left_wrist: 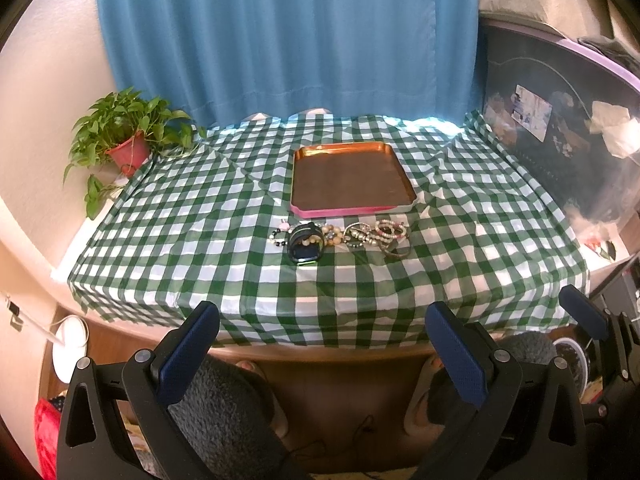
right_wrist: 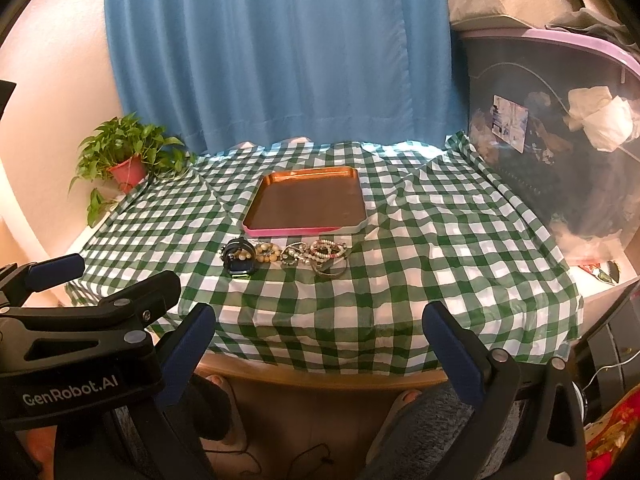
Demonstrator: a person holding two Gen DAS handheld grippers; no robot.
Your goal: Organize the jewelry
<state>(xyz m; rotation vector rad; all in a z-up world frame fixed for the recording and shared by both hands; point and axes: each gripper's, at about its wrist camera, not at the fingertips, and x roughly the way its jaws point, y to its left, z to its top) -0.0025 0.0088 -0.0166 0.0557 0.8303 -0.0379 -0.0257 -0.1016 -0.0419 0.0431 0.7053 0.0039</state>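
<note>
Blue curtain (left_wrist: 280, 32), potted plant (left_wrist: 124, 136), checked tablecloth (left_wrist: 192, 240).

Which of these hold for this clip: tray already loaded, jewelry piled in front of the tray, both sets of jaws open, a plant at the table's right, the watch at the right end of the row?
1. The tray holds jewelry. False: it is bare.
2. The jewelry lies on the checked cloth, on the tray's near side. True.
3. The left gripper and right gripper both have open jaws. True.
4. The potted plant stands at the table's right. False: far left corner.
5. The dark watch sits at the row's right end. False: toward the left end.
</note>
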